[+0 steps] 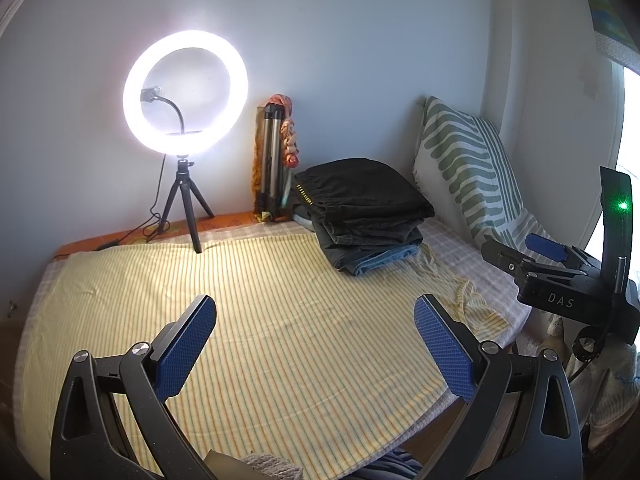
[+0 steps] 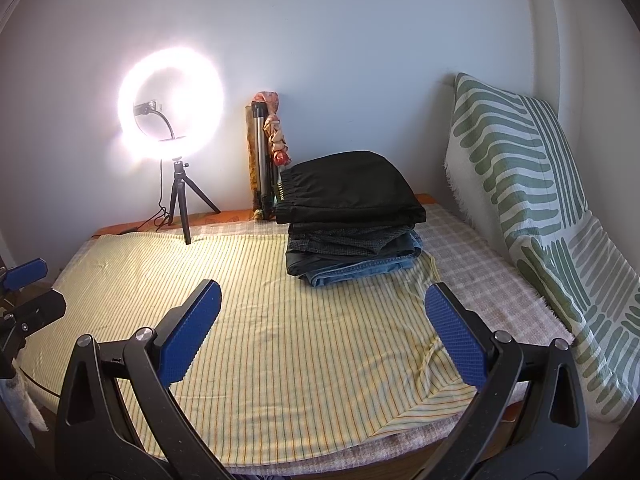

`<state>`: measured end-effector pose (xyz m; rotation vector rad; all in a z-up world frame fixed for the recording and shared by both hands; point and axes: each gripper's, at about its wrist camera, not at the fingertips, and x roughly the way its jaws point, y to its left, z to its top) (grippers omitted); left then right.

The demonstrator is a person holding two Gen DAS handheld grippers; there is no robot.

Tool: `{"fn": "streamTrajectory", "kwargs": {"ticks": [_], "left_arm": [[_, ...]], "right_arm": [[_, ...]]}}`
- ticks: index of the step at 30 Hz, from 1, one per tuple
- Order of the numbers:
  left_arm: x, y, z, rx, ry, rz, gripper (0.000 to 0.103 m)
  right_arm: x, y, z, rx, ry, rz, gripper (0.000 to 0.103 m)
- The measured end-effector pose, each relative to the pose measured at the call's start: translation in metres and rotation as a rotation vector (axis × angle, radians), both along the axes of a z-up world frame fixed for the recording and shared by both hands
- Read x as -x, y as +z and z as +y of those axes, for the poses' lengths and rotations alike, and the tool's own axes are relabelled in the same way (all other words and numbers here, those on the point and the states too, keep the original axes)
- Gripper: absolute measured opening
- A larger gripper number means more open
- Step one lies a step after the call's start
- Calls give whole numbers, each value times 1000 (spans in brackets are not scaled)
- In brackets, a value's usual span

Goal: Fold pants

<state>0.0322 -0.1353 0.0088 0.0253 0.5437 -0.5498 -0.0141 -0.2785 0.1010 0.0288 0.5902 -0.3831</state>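
Left wrist view: yellow striped sheet [image 1: 260,300] covers the bed. Green-patterned cushion [image 1: 468,168] leans against the wall. Stack of folded pants [image 1: 364,212], black pair uppermost, rests at the sheet's far right. Ring light [image 1: 185,94] stands far left. Left gripper [image 1: 314,344] and right gripper [image 2: 322,334] hover with fingers spread wide, holding nothing.

The only lettering I can read is "DAS", in pale capitals on the black body of my right gripper [image 1: 560,276], seen off to the right of my left fingers. The yellow marks along the waistband of the black pants [image 1: 362,186], beyond my fingers, are too small to read.
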Motion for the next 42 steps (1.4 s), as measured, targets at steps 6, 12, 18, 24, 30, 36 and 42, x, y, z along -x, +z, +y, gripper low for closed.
{"fn": "streamTrajectory", "kwargs": {"ticks": [6, 12, 18, 24, 30, 36, 42], "left_arm": [[-1, 0, 0, -2, -2, 1, 99], [-1, 1, 1, -1, -1, 2, 99], [-1, 0, 1, 0, 1, 0, 99], [-1, -1, 1, 0, -1, 3, 99], [-1, -2, 0, -3, 3, 0, 99], [-1, -3, 2, -3, 7, -1, 99], [1, -3, 1, -6, 8, -14, 99]], "right_arm": [[-1, -1, 1, 0, 0, 1, 103], [-2, -2, 2, 1, -1, 2, 103], [-2, -1, 2, 0, 0, 2, 103], [-2, -2, 2, 1, 1, 5, 103], [-2, -3, 3, 1, 1, 5, 103], [-3, -4, 4, 1, 3, 6, 103], [-3, -4, 4, 0, 2, 6, 103]]}}
